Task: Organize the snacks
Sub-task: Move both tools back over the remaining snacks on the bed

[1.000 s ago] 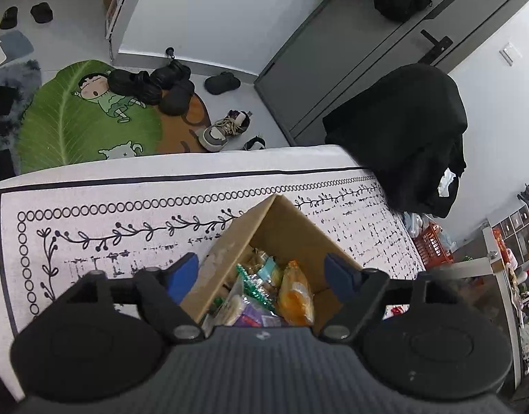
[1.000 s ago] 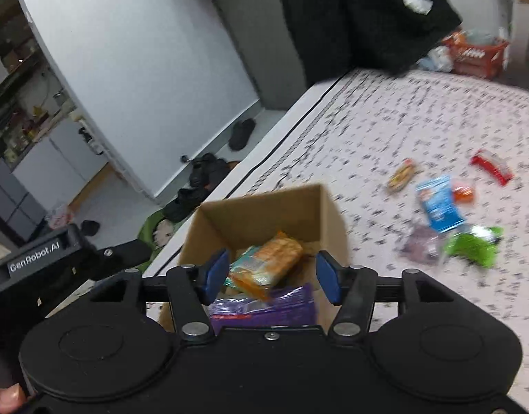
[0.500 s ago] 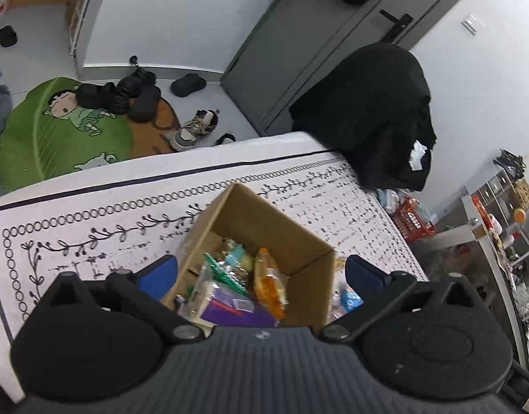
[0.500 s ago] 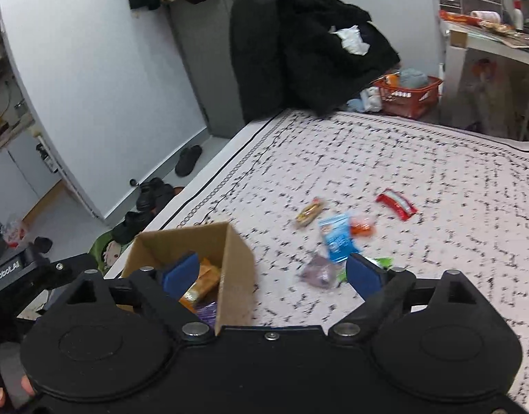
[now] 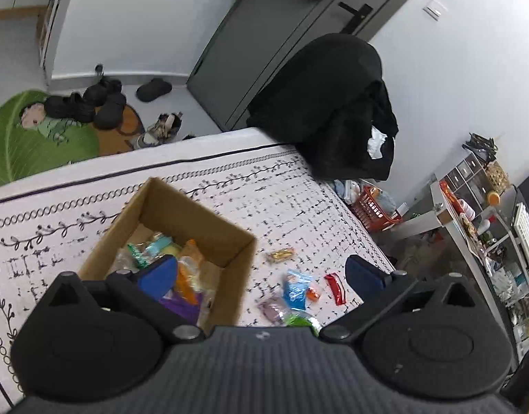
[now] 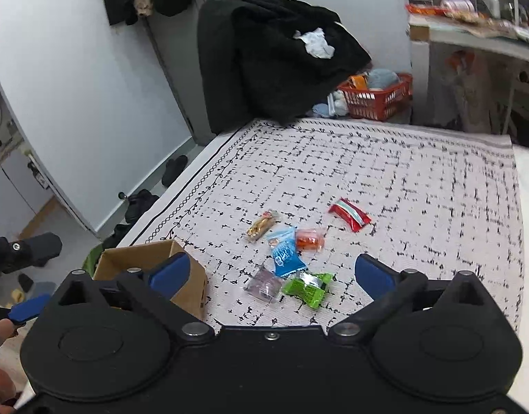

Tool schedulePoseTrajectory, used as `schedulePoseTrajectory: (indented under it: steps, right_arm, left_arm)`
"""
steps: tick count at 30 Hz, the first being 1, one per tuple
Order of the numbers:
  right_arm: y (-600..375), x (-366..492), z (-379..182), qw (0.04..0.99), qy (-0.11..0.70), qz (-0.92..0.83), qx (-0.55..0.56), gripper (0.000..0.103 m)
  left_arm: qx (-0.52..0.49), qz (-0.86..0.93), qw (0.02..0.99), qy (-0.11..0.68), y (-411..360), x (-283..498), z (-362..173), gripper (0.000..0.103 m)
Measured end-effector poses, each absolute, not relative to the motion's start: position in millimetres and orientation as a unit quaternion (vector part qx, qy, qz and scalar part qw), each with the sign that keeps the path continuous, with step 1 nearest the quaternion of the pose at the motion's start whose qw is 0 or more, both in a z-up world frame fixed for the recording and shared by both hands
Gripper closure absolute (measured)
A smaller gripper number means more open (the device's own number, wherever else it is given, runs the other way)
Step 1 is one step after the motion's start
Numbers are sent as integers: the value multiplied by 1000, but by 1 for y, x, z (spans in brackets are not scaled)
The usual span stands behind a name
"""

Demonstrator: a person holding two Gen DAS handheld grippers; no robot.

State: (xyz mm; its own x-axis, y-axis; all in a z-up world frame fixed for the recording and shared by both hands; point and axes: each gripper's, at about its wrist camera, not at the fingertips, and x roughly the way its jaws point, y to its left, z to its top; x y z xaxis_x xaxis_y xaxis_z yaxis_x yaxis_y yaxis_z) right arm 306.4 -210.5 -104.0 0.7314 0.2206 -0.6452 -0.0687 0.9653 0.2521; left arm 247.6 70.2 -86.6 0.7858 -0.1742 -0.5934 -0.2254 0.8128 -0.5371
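Both hand-held grippers (image 5: 261, 276) (image 6: 271, 274) gape empty; next, lower squarely onto the green packet (image 6: 307, 286) beside the box (image 6: 154, 262).

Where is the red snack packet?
In the right wrist view, the red snack packet lies on the patterned cloth, farthest right of the loose snacks, just beyond the orange packet.

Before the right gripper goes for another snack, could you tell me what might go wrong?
1. The blue packet, orange packet, purple packet and green packet touch or overlap, so the open right gripper may pinch two.
2. The box is close; a sweep could knock it.
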Motion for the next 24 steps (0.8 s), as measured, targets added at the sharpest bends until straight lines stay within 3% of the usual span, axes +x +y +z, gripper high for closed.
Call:
schedulePoseTrajectory:
  steps: [9, 18, 24]
  right_arm:
    - [-248, 330, -131, 895, 382, 59, 223, 1]
    - [-264, 347, -164, 868, 410, 75, 270, 18]
    - [-277, 359, -197, 833, 445, 79, 320, 31]
  left_arm:
    - [-279, 23, 891, 359, 28, 269, -91, 0]
    - [-268, 37, 884, 381, -11, 292, -111, 4]
    - [-301, 62, 858, 412, -31, 314, -141, 20]
